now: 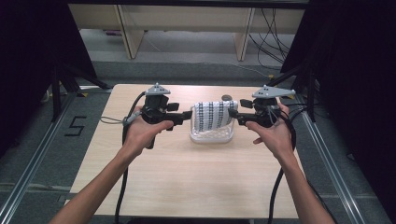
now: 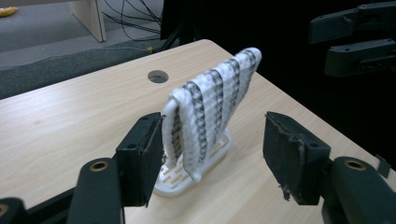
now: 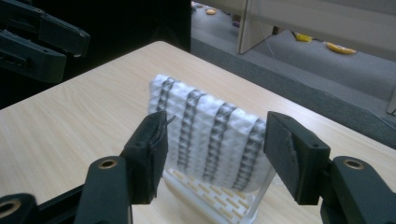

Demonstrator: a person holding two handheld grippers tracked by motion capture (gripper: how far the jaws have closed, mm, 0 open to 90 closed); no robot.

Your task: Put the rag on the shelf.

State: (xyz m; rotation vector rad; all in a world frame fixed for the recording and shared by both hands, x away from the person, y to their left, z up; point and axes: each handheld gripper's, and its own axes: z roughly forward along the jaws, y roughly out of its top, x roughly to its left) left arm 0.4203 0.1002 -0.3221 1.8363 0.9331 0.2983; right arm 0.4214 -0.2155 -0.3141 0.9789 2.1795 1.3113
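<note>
On the far-centre part of the table (image 1: 187, 182), a white cloth with dark stripes (image 1: 212, 116) hangs draped over a small white slotted rack (image 1: 211, 136). I judge the cloth light, soft and limp, with a waffle texture that should give good grip; it will sag once lifted. Best hold: its two upper corners at the rack's top bar. The rack looks light and may tip or drag along. Left claw (image 1: 188, 114) stands wide at the cloth's left edge, pads not pressing; right claw (image 1: 232, 112) wide at the right edge, likewise empty. On the floor, left of the table, I read a "5" (image 1: 76, 126); no brand is legible.
</note>
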